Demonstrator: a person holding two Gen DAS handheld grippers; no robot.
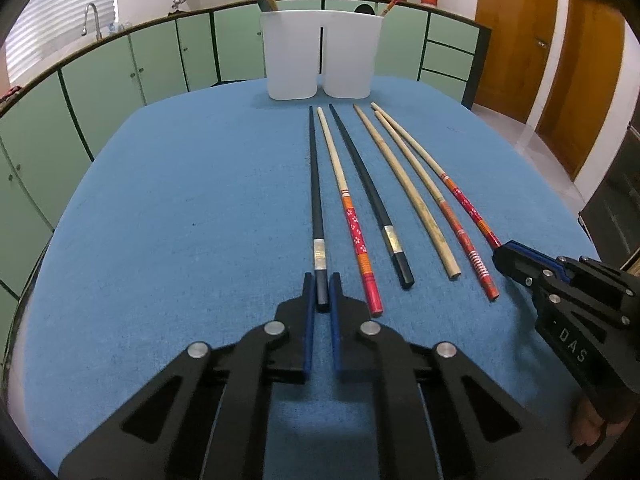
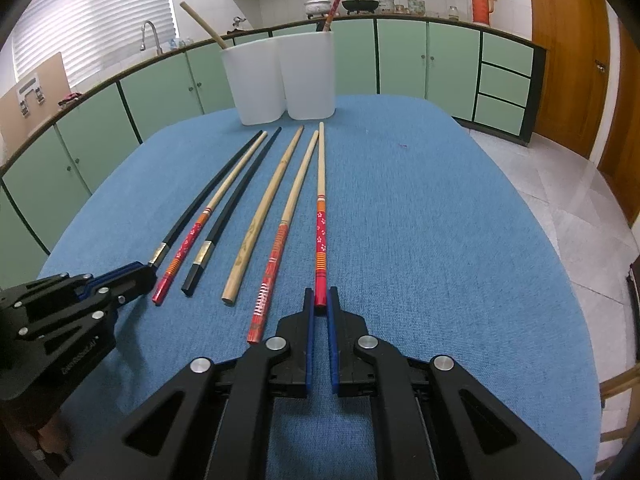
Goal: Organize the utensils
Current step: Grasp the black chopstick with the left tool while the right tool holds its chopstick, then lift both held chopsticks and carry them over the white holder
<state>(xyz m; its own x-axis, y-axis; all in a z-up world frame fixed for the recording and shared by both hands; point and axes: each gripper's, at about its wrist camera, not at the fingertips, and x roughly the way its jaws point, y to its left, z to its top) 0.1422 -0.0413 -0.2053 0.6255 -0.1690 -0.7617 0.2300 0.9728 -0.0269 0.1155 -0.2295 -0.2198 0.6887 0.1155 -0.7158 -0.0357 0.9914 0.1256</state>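
Six chopsticks lie in a row on the blue bench (image 1: 180, 200). The left gripper (image 1: 322, 292) closes around the end of the leftmost black chopstick (image 1: 315, 184); the right gripper (image 2: 320, 300) pinches the rightmost red-patterned chopstick (image 2: 321, 208). Next, I judge, comes lifting each into the twin white holders (image 1: 320, 56), which already hold one bamboo and one red chopstick.

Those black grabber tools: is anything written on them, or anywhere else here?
"DAS" on the right gripper, seen from the left wrist view; any further letters are hidden.
Faint print on the left gripper: too blurred to read.
Metal bands on the black chopsticks: no readable text.
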